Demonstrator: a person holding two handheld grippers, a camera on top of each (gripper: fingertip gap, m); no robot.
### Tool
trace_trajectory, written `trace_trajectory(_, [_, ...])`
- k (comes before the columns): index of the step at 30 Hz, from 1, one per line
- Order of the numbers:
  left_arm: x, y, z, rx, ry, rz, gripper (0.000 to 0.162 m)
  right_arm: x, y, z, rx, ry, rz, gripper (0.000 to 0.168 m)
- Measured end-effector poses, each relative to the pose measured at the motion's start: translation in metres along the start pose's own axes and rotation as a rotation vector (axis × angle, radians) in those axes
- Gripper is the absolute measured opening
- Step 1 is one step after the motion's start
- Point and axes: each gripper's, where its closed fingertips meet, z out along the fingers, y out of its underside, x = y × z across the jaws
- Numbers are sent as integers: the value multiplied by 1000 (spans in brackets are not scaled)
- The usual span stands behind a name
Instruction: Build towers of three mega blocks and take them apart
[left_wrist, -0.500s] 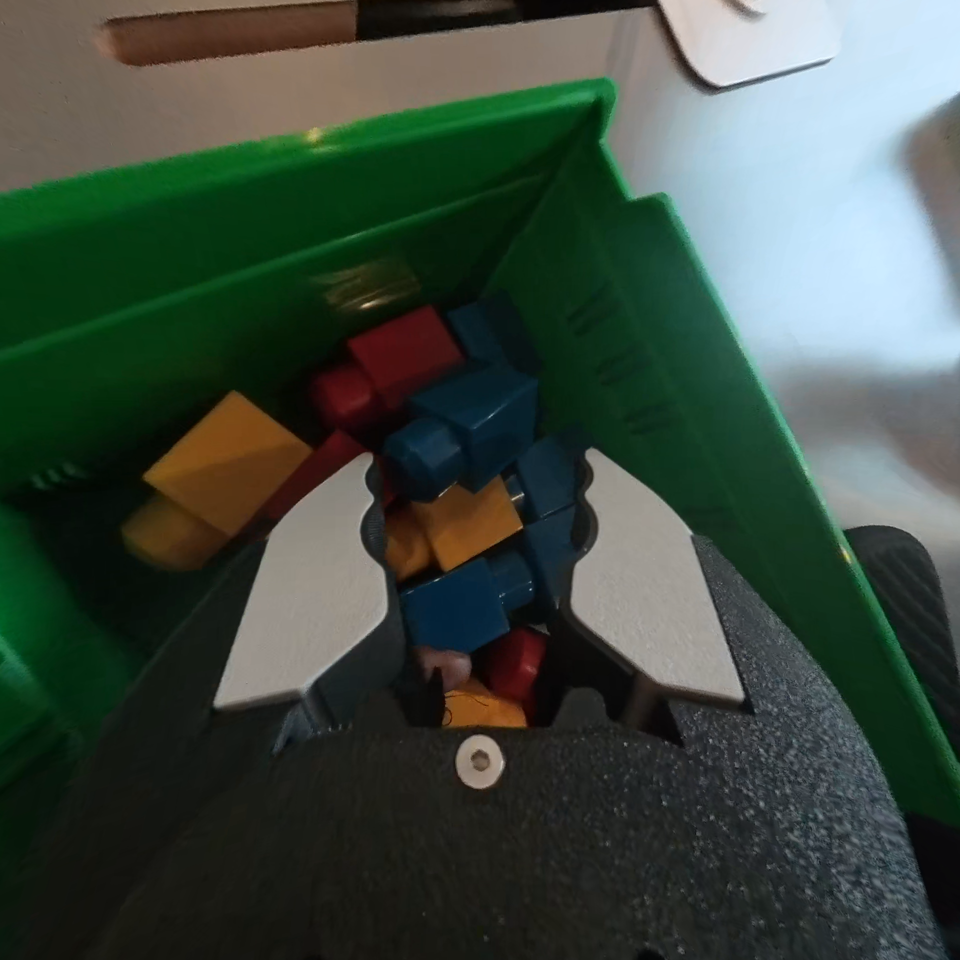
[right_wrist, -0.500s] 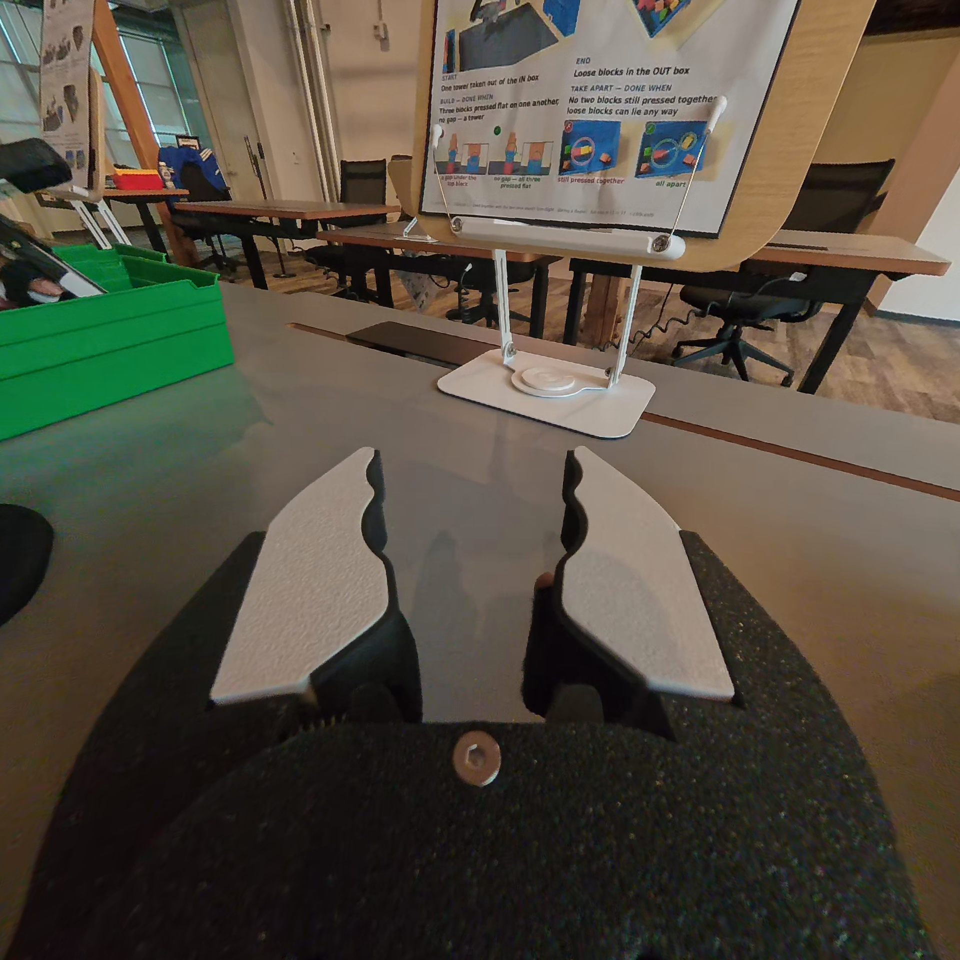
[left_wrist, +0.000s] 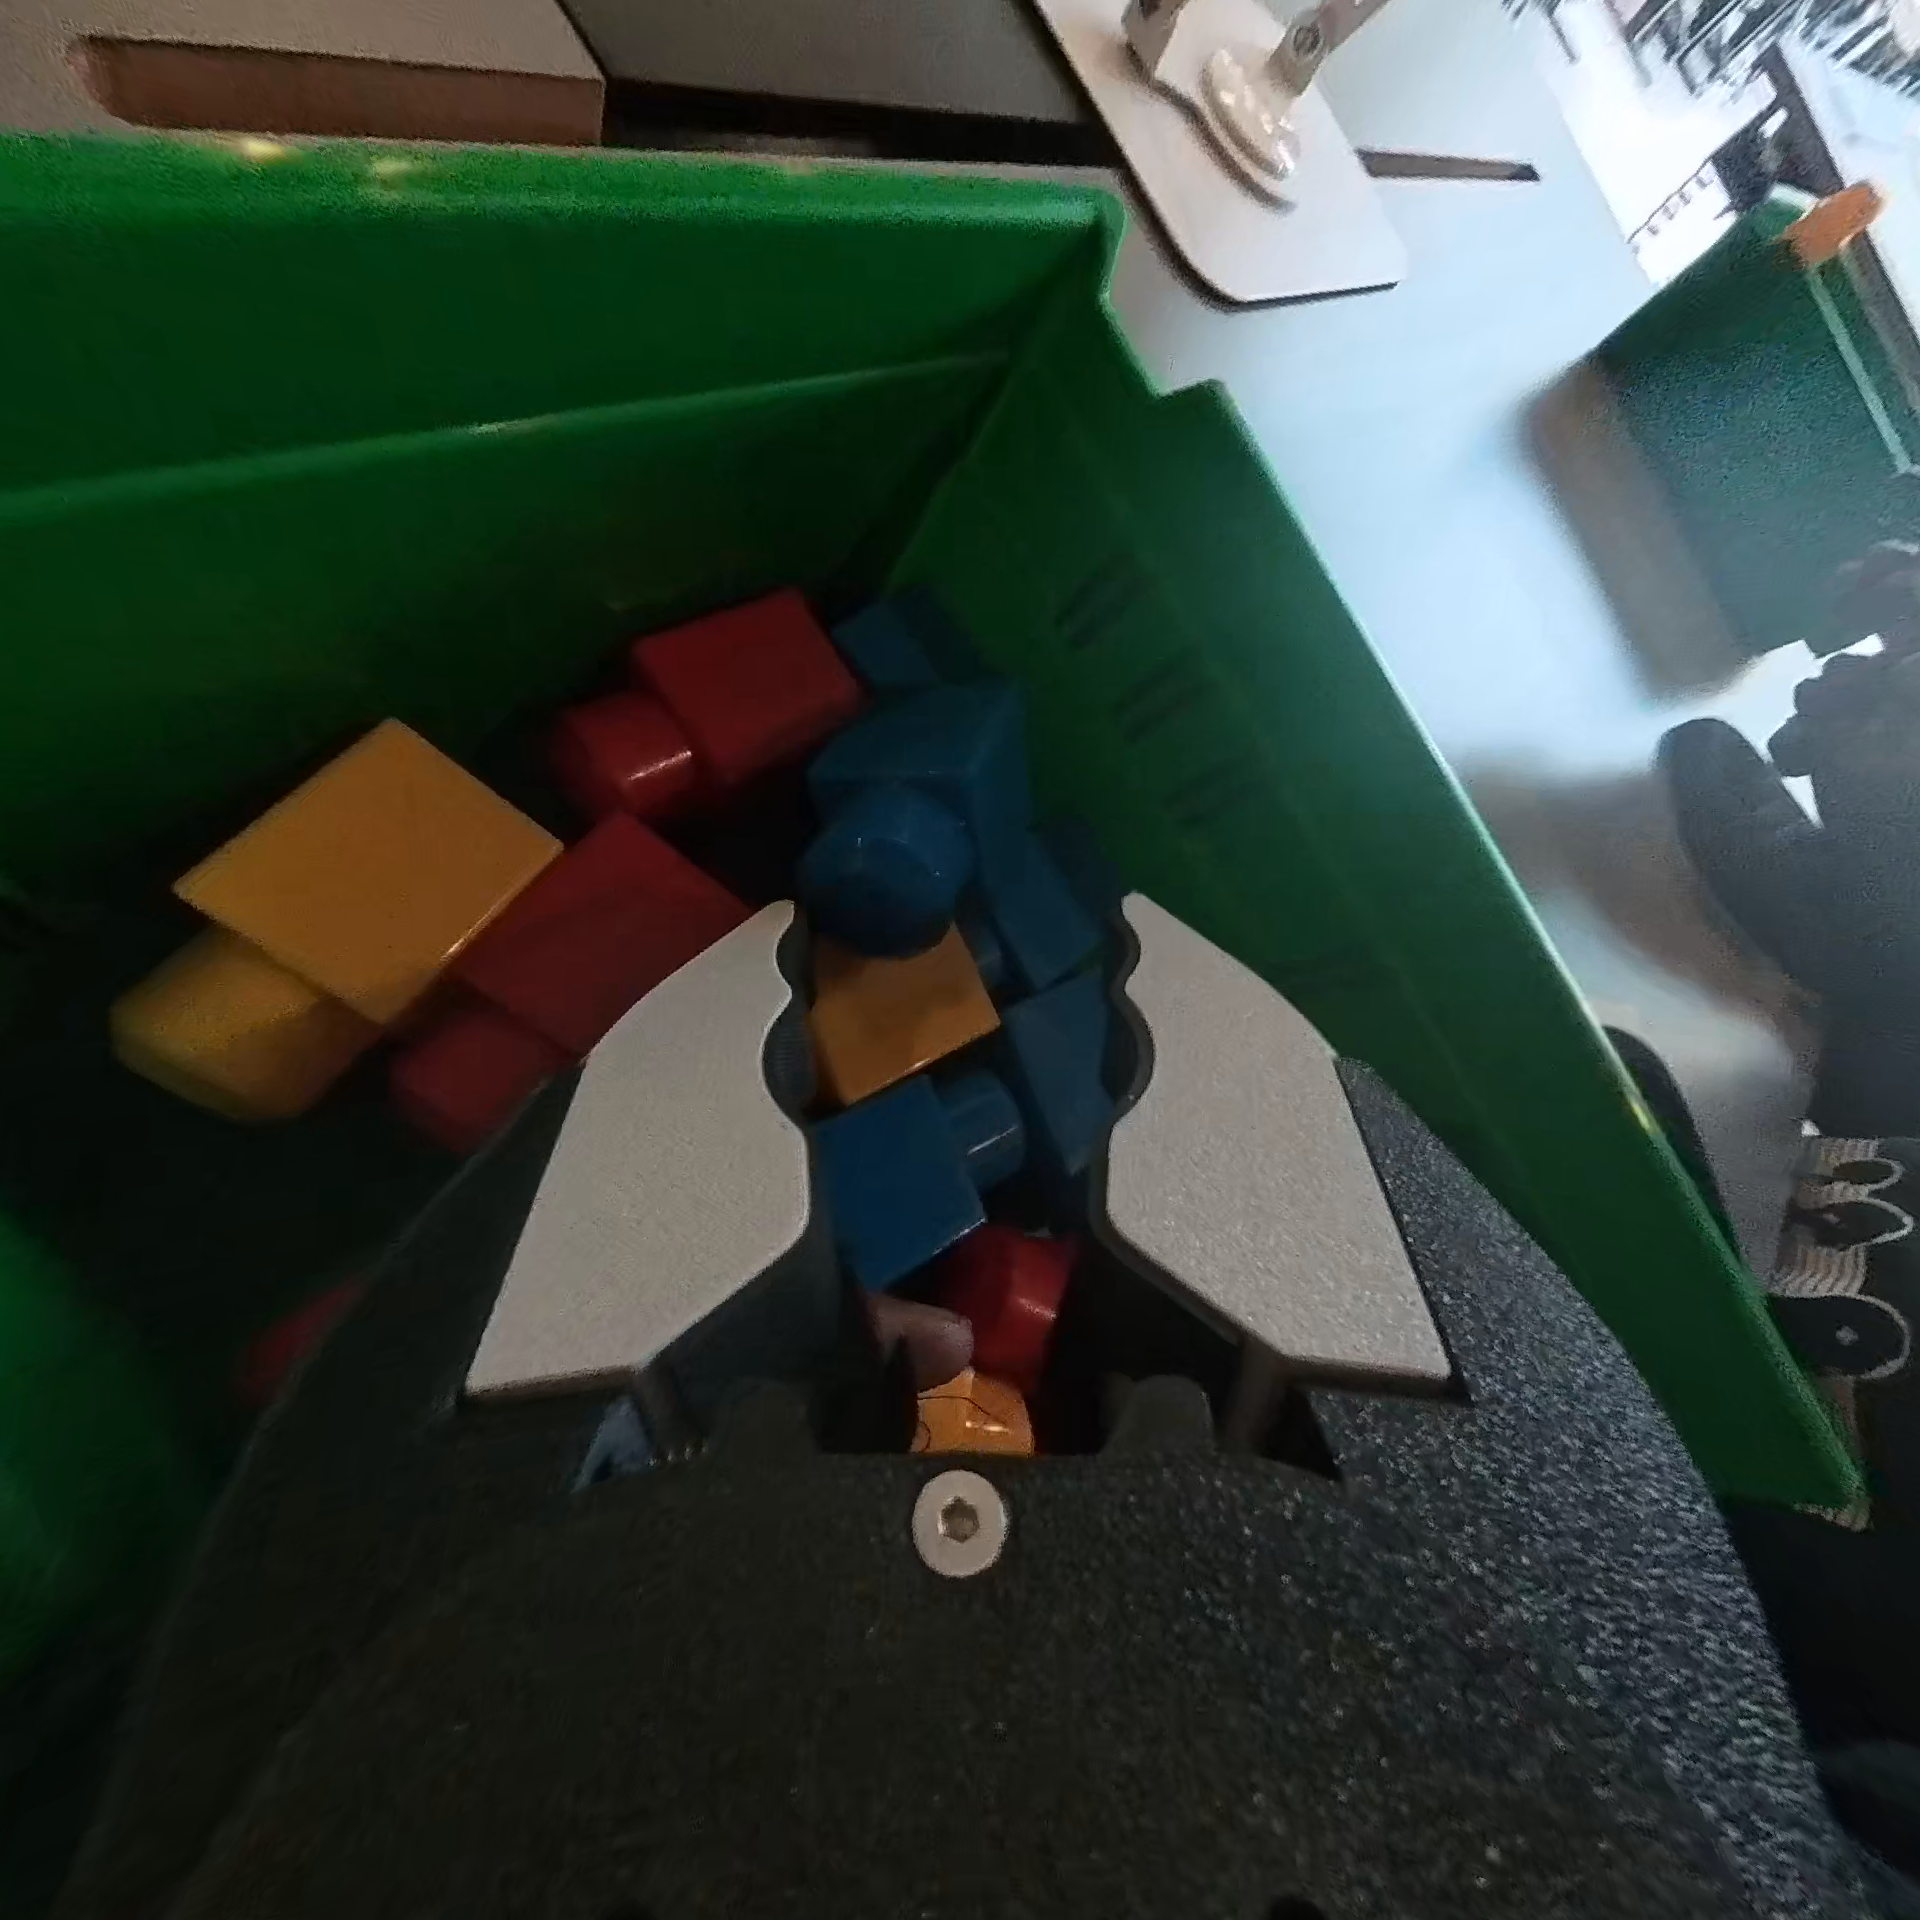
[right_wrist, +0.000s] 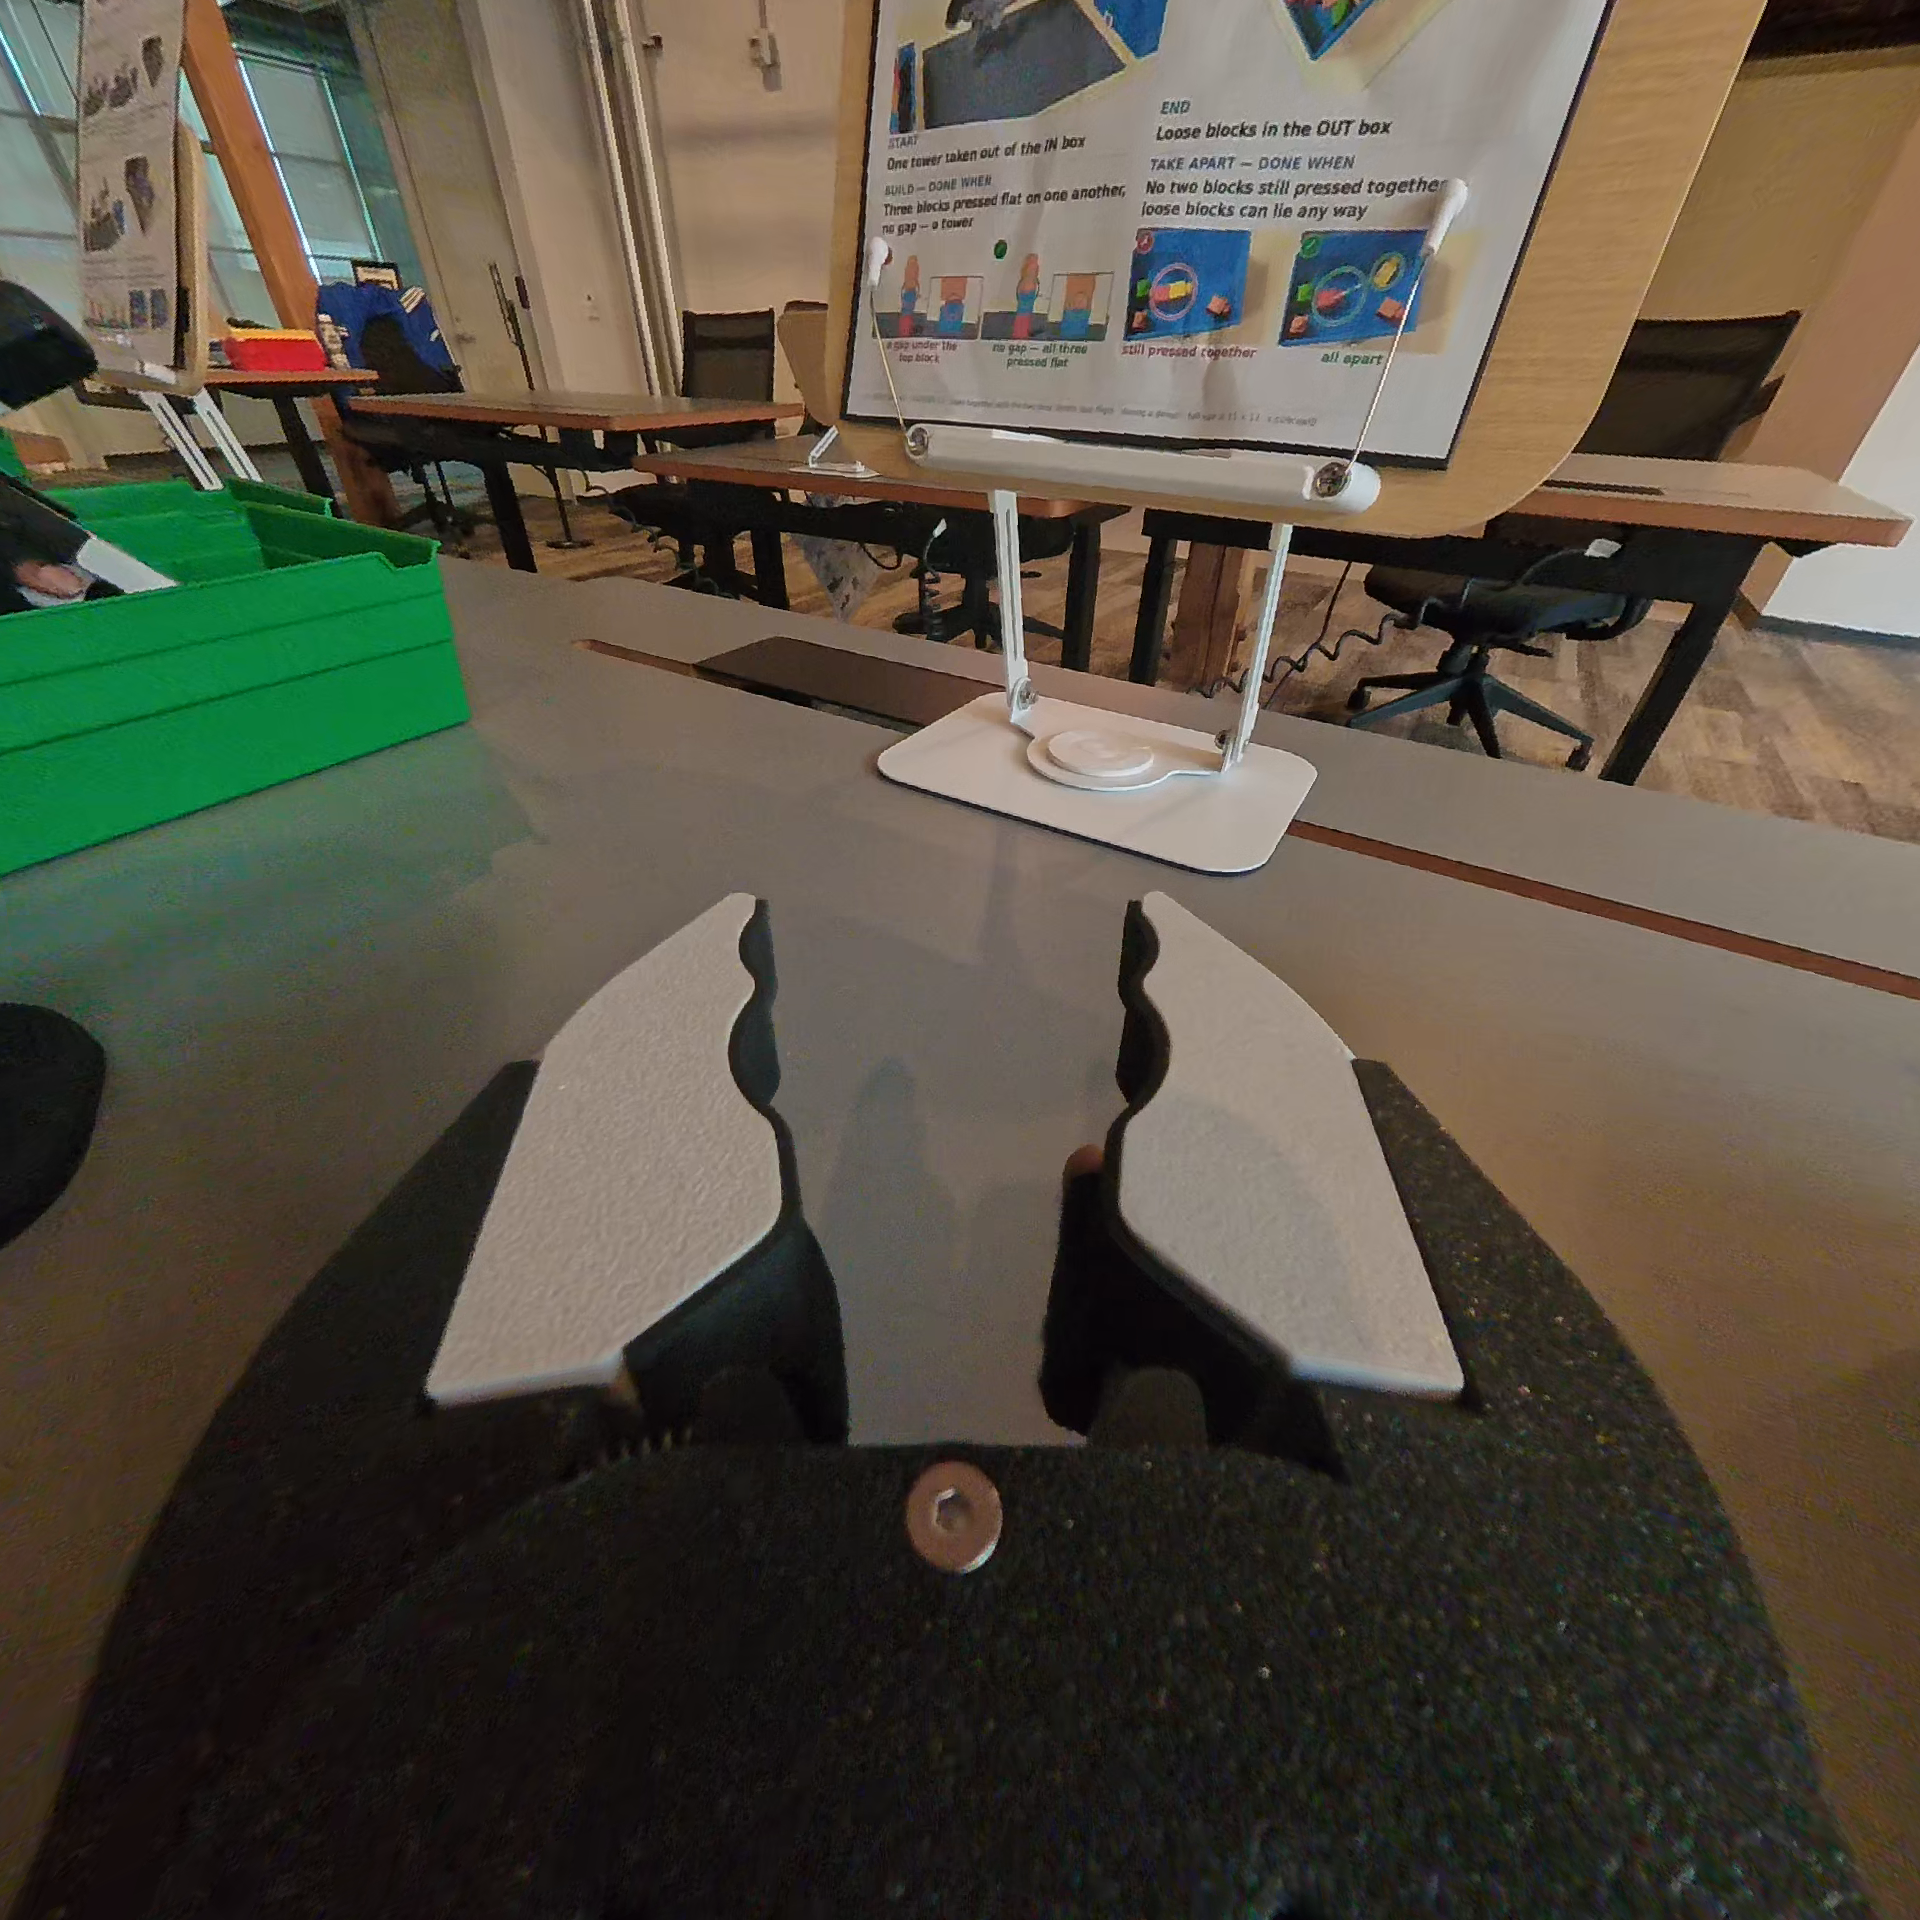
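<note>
Since half a second ago, left claw (left_wrist: 956, 997) sits slightly deeper in green bin (left_wrist: 520, 436), jaws spread over the block heap (left_wrist: 894, 1018), gripping nothing. Right claw (right_wrist: 945, 997) unchanged: parted, empty, low over grey desk (right_wrist: 416, 935) facing the instruction stand (right_wrist: 1101, 779).

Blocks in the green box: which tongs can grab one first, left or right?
Probably the left tongs. They hang open inside the green box, right over a yellow block and blue block. The right tongs are open above bare table, away from the box.
</note>
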Motion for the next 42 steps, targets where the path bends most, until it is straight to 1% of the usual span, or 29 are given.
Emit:
trace_trajectory(3, [-4,-2,3,38,13,-58,52,0,-1,0,5,3,-3,63])
trace_trajectory(4, [-7,-1,4,37,3,-89,47,0,-1,-1,8,4,-3,63])
trace_trajectory(5, [-10,-2,4,41,-3,-113,46,0,-2,-1,11,5,-3,62])
trace_trajectory(6, [-12,-4,3,57,-15,-130,47,1,-2,-1,12,5,-2,61])
trace_trajectory(8, [-16,-7,0,72,-44,-142,55,0,-1,0,10,1,5,61])
trace_trajectory(11, [-12,-2,4,24,-29,-152,65,-1,-1,1,8,-5,-3,61])
trace_trajectory(14, [-8,-4,7,16,-7,-143,69,-2,-3,2,12,-5,-12,61])
trace_trajectory(16, [-2,-10,8,48,35,-131,65,-1,-4,1,17,0,-12,61])
trace_trajectory(19, [10,-22,8,112,113,-128,52,1,-5,1,21,0,1,60])
trace_trajectory(22, [17,-23,10,100,136,-88,42,0,-7,1,28,-2,-3,60])
trace_trajectory(26, [35,-25,8,89,187,-4,34,-2,-8,2,29,-8,-14,60])
trace_trajectory(29, [31,-16,15,6,99,87,39,-3,-9,2,32,-13,-14,59])
trace_trajectory(32, [41,-13,19,-16,130,148,39,-4,-10,1,38,-14,-16,59])
trace_trajectory(36, [38,12,36,-195,52,297,47,-4,-12,0,48,-15,-14,58])
trace_trajectory(39, [45,9,41,-198,38,362,43,-3,-13,-1,54,-13,-12,57])
trace_trajectory(42, [45,-2,42,-160,13,335,39,-4,-13,-1,54,-18,-11,57])
